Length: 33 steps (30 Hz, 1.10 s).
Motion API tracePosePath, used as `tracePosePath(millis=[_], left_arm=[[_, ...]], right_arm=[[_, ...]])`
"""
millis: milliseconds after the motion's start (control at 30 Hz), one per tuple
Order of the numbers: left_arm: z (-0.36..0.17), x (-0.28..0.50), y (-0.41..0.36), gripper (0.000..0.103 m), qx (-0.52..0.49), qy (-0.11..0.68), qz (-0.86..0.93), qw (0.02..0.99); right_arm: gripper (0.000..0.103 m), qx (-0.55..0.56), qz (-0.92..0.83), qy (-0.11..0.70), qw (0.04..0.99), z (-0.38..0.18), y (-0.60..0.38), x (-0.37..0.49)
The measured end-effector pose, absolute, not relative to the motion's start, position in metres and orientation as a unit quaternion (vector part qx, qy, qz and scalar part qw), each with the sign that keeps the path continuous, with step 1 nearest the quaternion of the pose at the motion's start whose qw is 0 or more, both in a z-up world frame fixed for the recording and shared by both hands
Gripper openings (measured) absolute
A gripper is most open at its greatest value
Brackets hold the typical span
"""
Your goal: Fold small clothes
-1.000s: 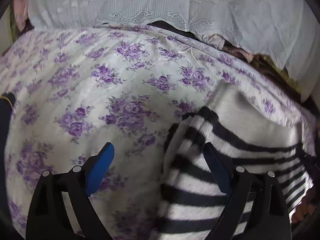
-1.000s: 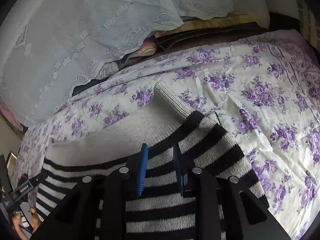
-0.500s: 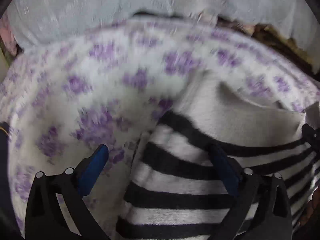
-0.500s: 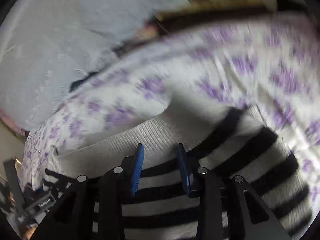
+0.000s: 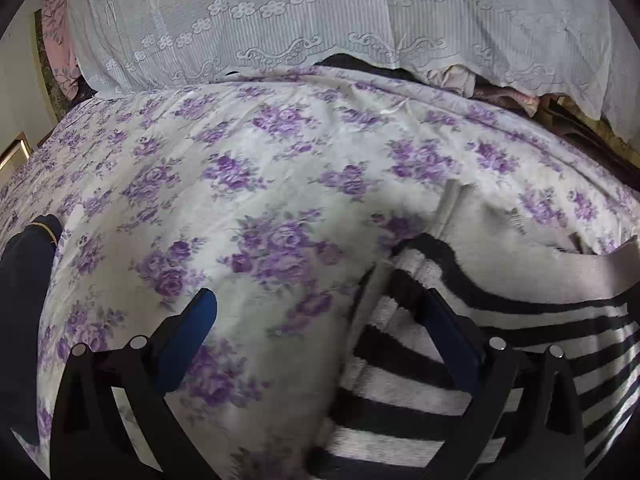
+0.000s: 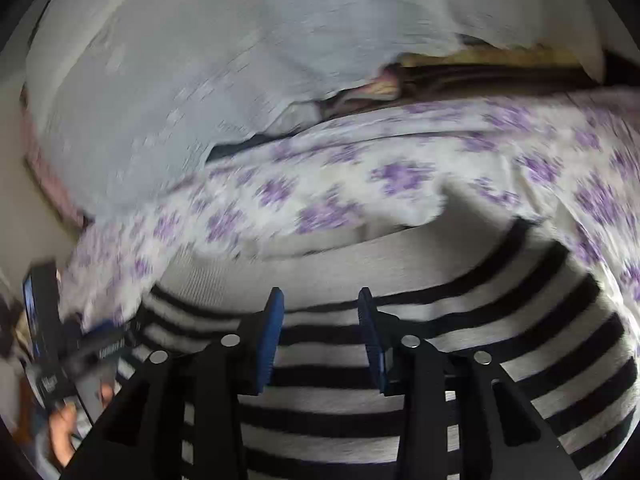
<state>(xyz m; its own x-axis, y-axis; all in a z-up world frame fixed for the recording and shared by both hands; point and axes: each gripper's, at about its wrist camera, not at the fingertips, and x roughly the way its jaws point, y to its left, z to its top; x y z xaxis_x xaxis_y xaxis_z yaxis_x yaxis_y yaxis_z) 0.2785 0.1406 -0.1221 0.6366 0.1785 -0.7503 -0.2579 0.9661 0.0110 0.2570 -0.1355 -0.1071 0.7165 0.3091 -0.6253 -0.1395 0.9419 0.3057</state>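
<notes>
A black-and-white striped knit garment (image 5: 404,384) with a plain grey band lies on the flowered bedspread (image 5: 280,160), at the lower right of the left wrist view. My left gripper (image 5: 320,320) is wide open and straddles the garment's left edge, its right finger over the stripes, holding nothing. In the right wrist view the same garment (image 6: 460,352) fills the lower half. My right gripper (image 6: 320,312) hovers over its stripes with its jaws opening. The knit lies beneath the gap and the pads do not press on it.
A pale lace cloth (image 5: 320,20) hangs over piled fabrics behind the bed. A dark sleeve (image 5: 24,300) shows at the left edge. In the blurred right wrist view, a hand (image 6: 60,440) holds the other gripper at lower left.
The right jaws have spread apart and that view has slid sideways over the stripes. The left jaws widened slightly; its view swung over the garment and back toward its left edge.
</notes>
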Motion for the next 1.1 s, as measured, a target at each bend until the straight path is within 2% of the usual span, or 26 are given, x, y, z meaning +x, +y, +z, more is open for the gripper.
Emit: tracePosePath(millis=[100, 267, 467, 600, 700, 933, 1100], left_arm=[[-0.135, 0.282, 0.144, 0.099, -0.027, 0.415, 0.117, 0.902], [-0.137, 0.280, 0.142, 0.099, -0.022, 0.409, 0.115, 0.905], [-0.126, 0.267, 0.130, 0.099, 0.001, 0.384, 0.120, 0.916], [-0.116, 0.258, 0.126, 0.099, 0.002, 0.367, 0.112, 0.923], [-0.111, 0.255, 0.125, 0.099, -0.003, 0.360, 0.108, 0.927], [-0.114, 0.256, 0.119, 0.099, 0.006, 0.363, 0.101, 0.926], [-0.137, 0.271, 0.124, 0.099, -0.002, 0.409, 0.087, 0.909]], right_arm=[[0.042, 0.052, 0.115, 0.400, 0.908, -0.133, -0.104, 0.264], [0.043, 0.045, 0.110, 0.380, 0.917, -0.135, -0.105, 0.256], [0.043, 0.049, 0.104, 0.333, 0.936, -0.109, -0.111, 0.233], [0.044, 0.066, 0.083, 0.307, 0.946, -0.094, -0.130, 0.224], [0.048, 0.084, 0.043, 0.298, 0.950, -0.090, -0.156, 0.226], [0.048, 0.180, -0.017, 0.334, 0.925, -0.114, -0.223, 0.246], [0.048, 0.211, -0.022, 0.370, 0.905, -0.143, -0.238, 0.260]])
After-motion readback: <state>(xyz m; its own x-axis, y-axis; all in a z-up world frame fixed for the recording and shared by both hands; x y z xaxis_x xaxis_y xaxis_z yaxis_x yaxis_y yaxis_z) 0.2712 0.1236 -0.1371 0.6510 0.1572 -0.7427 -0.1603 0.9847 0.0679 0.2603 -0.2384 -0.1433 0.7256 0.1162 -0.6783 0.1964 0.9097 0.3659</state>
